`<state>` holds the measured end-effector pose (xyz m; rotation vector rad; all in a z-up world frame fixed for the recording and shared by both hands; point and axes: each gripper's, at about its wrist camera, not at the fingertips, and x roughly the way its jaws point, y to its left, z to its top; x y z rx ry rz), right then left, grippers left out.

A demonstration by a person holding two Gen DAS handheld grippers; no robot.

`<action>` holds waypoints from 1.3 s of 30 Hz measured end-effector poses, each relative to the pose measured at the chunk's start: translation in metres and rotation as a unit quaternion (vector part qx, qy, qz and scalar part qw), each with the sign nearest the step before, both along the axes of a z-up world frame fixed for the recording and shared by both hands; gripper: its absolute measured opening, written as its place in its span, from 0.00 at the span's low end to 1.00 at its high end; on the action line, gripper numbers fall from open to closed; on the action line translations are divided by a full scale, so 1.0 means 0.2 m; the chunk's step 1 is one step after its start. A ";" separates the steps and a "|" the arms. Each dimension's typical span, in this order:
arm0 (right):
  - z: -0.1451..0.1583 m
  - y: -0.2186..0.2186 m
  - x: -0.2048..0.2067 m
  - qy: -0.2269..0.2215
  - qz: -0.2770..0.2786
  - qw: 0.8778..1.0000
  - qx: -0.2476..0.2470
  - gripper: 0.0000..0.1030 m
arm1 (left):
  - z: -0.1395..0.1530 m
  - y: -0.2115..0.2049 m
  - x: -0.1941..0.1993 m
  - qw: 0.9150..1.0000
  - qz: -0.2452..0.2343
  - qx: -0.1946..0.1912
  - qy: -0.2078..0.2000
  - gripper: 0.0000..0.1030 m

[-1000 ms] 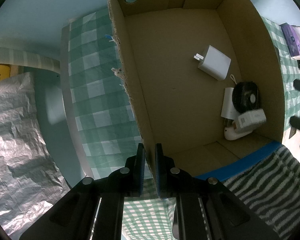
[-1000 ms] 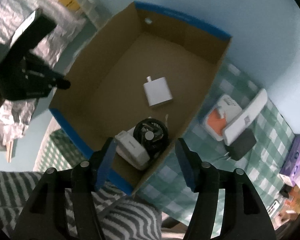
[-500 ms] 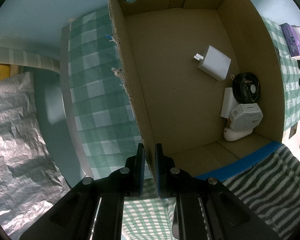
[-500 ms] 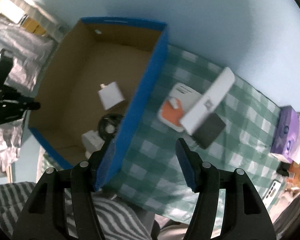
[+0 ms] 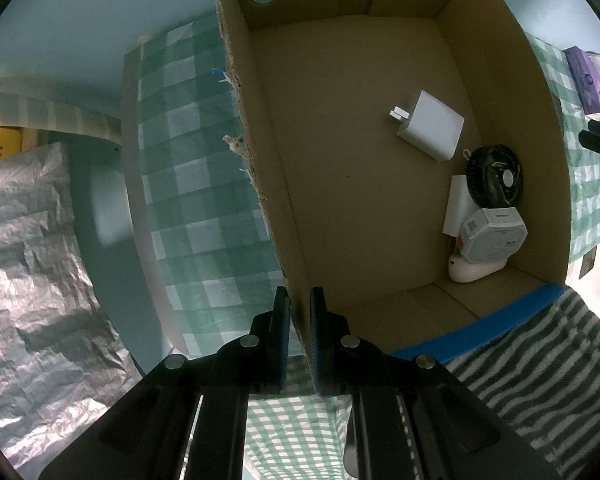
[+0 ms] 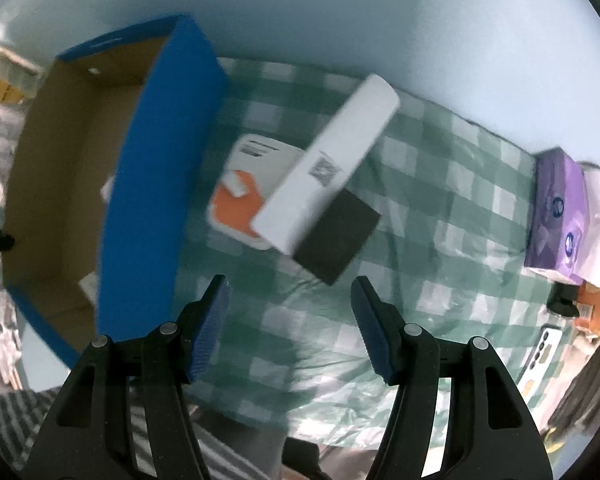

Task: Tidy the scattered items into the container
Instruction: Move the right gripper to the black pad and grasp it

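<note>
My left gripper (image 5: 299, 320) is shut on the near left wall of the cardboard box (image 5: 260, 168), which is blue outside (image 6: 148, 184). Inside lie a white charger (image 5: 430, 124), a black round fan (image 5: 494, 180), a white round device (image 5: 492, 234) and a white mouse-like item (image 5: 476, 270). My right gripper (image 6: 290, 320) is open and empty above the checked cloth. Ahead of it lie a long white box (image 6: 328, 164), a black block (image 6: 336, 240) and a white-orange pack (image 6: 248, 196), all outside the box on its right.
The green checked tablecloth (image 6: 440, 280) covers the table. A purple tissue pack (image 6: 556, 216) and other items sit at the far right edge. Crinkled silver foil (image 5: 32, 264) lies left of the table. A striped towel (image 5: 540, 364) lies at the near side.
My right gripper has swung right, from over the box interior to over the items on the cloth. The white round device has settled in the box. My left gripper has not moved.
</note>
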<state>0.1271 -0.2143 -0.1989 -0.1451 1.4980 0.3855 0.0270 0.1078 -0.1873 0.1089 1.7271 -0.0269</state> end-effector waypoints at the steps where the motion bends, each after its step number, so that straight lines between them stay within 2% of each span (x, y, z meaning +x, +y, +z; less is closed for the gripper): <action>1: -0.02 -0.02 0.01 0.003 -0.006 1.000 0.001 0.61 | 0.00 0.00 0.00 1.000 0.001 0.000 0.000 0.08; 9: -0.19 -0.12 0.12 0.031 -0.059 0.998 0.002 0.61 | 0.00 0.01 0.00 1.000 0.005 0.002 0.001 0.08; 19: -0.31 -0.13 0.19 0.050 -0.084 0.995 0.009 0.61 | 0.00 0.01 0.00 1.000 0.010 0.004 0.003 0.08; 21: -0.32 -0.13 0.20 0.050 -0.082 0.995 0.008 0.59 | 0.01 0.01 0.00 1.000 0.012 0.004 0.003 0.08; 23: -0.32 -0.12 0.20 0.056 -0.076 0.995 0.019 0.48 | 0.01 0.01 0.00 1.000 0.014 0.004 0.003 0.08; 25: -0.32 -0.12 0.20 0.059 -0.064 0.996 0.015 0.45 | 0.01 0.01 0.01 1.000 0.015 0.004 0.004 0.08; 31: -0.31 -0.07 0.18 0.051 -0.003 0.998 -0.023 0.42 | 0.00 0.01 0.01 1.000 0.019 0.005 0.004 0.08; 39: -0.40 -0.07 0.22 0.059 -0.001 0.998 -0.033 0.43 | 0.00 0.01 0.01 1.000 0.021 0.006 0.005 0.08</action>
